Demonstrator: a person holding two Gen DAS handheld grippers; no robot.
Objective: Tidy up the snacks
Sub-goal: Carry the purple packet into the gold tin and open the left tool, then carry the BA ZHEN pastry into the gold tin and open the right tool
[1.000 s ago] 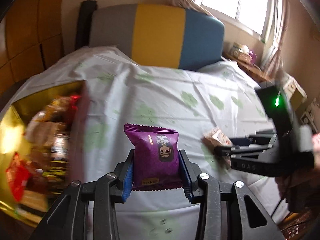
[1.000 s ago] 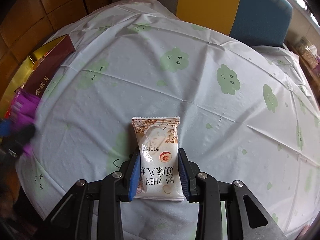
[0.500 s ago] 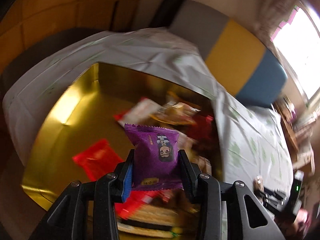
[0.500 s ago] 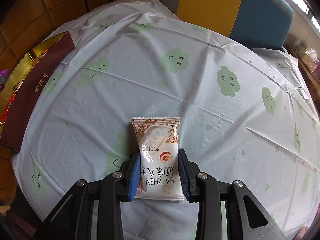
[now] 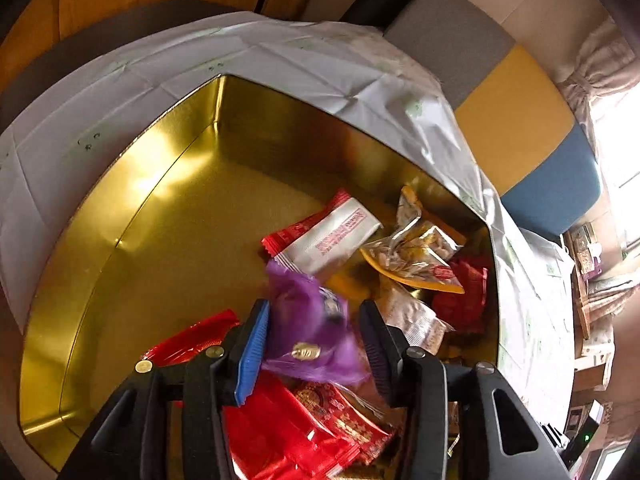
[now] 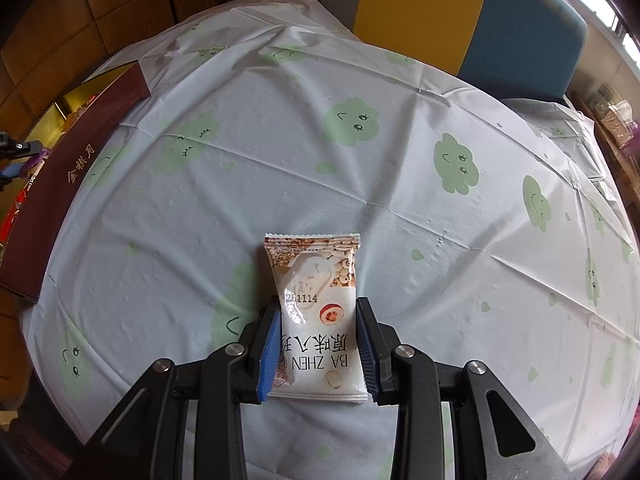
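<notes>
- Gold-lined rectangular gift box w/ maroon outer wall [image 5: 120,216] sits at the left edge of the desk; it's the collecting spot, so wrapped snacks are piled in its right half: red foil packets [image 5: 280,432], a white-and-red long wrapper [image 5: 332,236], a crinkled silver-yellow nut pouch [image 5: 416,256].
- Left tool [image 5: 316,344] hangs above the box interior, pointed down so a drop lands inside. Fingers look spread; the small purple foil snack packet [image 5: 308,332] is blurred and tilted between them, touching neither pad clearly – prob. released and falling, not gripped.
- White desk cover w/ green cloud faces [image 6: 360,160] fills the middle; no loose snacks visible on it.
- Right tool [image 6: 318,344] is clenched on a white-and-beige "BA ZHEN" cake packet [image 6: 316,312], pinched by its side edges at the lower half, held level above the cover, well apart from the box – likely waiting its turn to go in.
</notes>
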